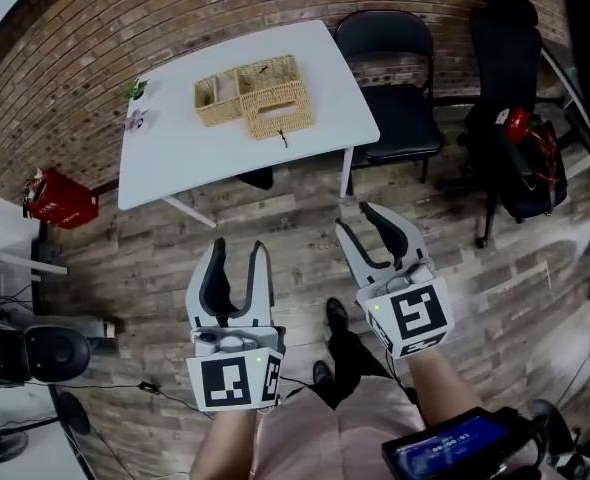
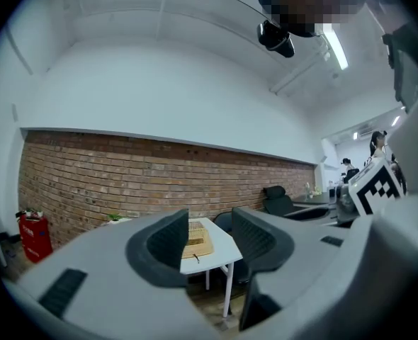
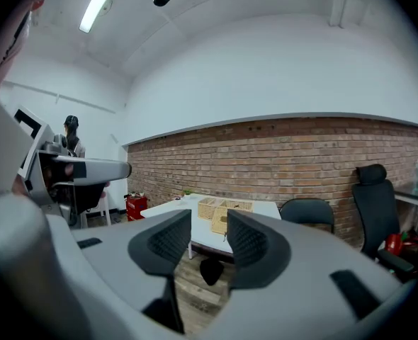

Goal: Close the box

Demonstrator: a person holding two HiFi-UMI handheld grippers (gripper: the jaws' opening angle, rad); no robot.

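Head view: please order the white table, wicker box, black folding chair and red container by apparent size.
Largest to smallest: white table, black folding chair, wicker box, red container. Chair and box look fairly close in size, so that pair is less sure.

No legible text, brand, number or sign is found in any view. Black-and-white square coded patterns are noted on the left gripper (image 1: 238, 250) at its marker cube (image 1: 233, 381), and likewise on the right gripper (image 1: 360, 218). No letters or digits are carried by them. Pale characters are seen on the blue screen (image 1: 455, 443) of a handheld device at the lower right of the head view, but they cannot be read. No print can be made out on the red case (image 1: 60, 198).
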